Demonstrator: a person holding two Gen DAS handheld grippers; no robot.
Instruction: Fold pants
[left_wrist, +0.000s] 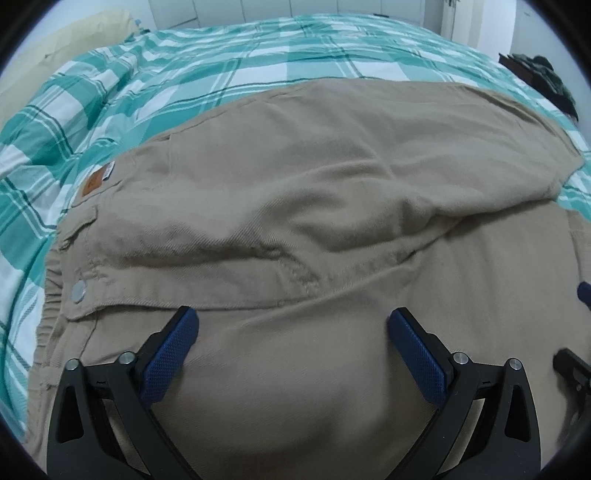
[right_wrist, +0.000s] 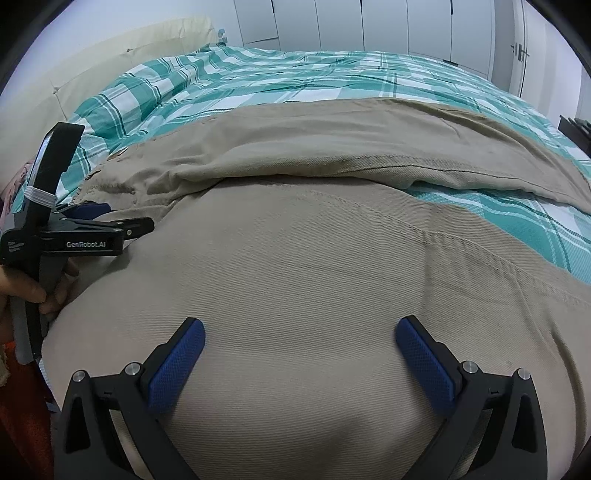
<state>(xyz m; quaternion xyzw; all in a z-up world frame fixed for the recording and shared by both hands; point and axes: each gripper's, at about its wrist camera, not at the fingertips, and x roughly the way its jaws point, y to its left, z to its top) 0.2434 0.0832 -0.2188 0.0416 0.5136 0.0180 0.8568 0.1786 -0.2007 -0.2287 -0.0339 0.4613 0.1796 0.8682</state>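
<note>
My left gripper (left_wrist: 291, 325) and right gripper (right_wrist: 300, 334) both hover with fingers spread apart over the near khaki pants (left_wrist: 295, 192) lying on the checked bedspread (left_wrist: 184, 70).

A bed (left_wrist: 258, 55) filled both views, covered by a teal-and-white checked blanket (right_wrist: 295, 77) that was rumpled toward the upper left of each frame. Directly on the blanket lay a pair of tan pants (left_wrist: 332, 177), spreading from the middle down to the bottom edge. In the right wrist view a strip of blanket showed between the two pant legs at right.
</note>
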